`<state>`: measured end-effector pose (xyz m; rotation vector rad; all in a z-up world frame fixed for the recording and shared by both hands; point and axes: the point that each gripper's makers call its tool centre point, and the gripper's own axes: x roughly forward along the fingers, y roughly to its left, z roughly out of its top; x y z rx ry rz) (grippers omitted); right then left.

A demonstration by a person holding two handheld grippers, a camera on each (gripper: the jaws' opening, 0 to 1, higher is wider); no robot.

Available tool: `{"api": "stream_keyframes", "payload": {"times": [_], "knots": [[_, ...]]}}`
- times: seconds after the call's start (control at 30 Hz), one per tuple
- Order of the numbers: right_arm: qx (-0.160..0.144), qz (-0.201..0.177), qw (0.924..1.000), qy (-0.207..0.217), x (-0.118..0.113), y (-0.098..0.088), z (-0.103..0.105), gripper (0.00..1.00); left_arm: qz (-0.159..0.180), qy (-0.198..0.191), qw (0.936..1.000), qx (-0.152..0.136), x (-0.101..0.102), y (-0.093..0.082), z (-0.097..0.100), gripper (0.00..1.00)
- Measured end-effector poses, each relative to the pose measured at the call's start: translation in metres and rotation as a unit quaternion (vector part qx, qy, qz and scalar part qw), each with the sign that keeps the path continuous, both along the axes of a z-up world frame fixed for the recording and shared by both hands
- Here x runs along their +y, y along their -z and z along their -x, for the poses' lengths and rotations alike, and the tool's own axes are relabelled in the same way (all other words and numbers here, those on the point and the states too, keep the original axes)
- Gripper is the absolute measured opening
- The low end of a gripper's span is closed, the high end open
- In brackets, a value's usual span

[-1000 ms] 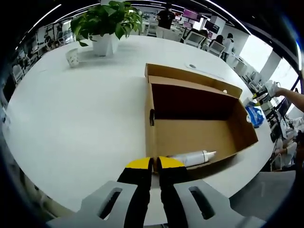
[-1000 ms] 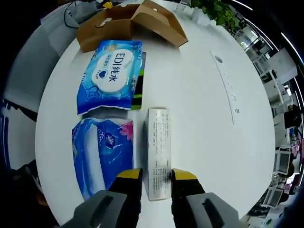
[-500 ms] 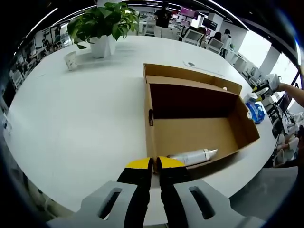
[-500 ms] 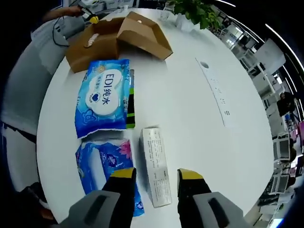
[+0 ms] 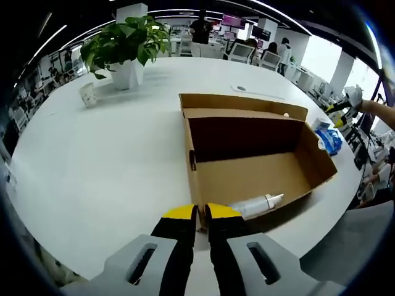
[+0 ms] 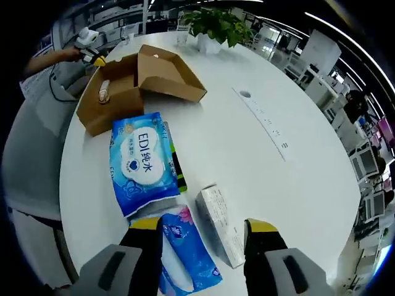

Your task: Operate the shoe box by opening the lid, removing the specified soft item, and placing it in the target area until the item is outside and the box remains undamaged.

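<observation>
The open cardboard shoe box (image 5: pixel 247 172) sits on the white table, its lid (image 5: pixel 244 103) standing up at the far side. A white bottle (image 5: pixel 256 205) lies inside along the near wall. My left gripper (image 5: pixel 196 213) is shut on the box's near wall at its corner. In the right gripper view the box (image 6: pixel 133 83) lies far off. My right gripper (image 6: pixel 203 225) is open above a blue tissue pack (image 6: pixel 185 256) and a small white carton (image 6: pixel 222 225), touching neither. A blue wet-wipe pack (image 6: pixel 141 163) lies between them and the box.
A potted plant (image 5: pixel 126 43) and a small cup (image 5: pixel 87 94) stand at the table's far left. A white strip (image 6: pixel 262 120) runs across the table right of the packs. A person's grey sleeve (image 6: pixel 37 142) borders the table edge. The right gripper (image 5: pixel 342 110) shows beyond the box.
My right gripper has opened wider and drawn back from the white carton it straddled. The left gripper still pinches the box wall; its view has shifted slightly.
</observation>
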<state>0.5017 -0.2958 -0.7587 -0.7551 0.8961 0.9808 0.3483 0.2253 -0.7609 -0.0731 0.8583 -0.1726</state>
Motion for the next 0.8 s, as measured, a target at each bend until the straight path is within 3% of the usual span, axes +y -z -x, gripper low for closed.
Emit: {"api": "stream_keyframes", "payload": {"times": [0.3, 0.63, 0.8], "knots": [[-0.011, -0.030, 0.9992, 0.024, 0.016, -0.016, 0.024, 0.60, -0.013, 0.011, 0.9997, -0.017, 0.007, -0.013, -0.006, 0.14], [-0.021, -0.049, 0.9971, 0.054, 0.029, -0.025, 0.051, 0.84, -0.040, 0.044, 0.9978, -0.030, 0.018, -0.035, -0.018, 0.21], [-0.032, -0.061, 0.9949, 0.073, 0.033, -0.029, 0.063, 0.92, -0.032, 0.057, 0.9973, -0.033, 0.020, -0.044, -0.024, 0.27]]}}
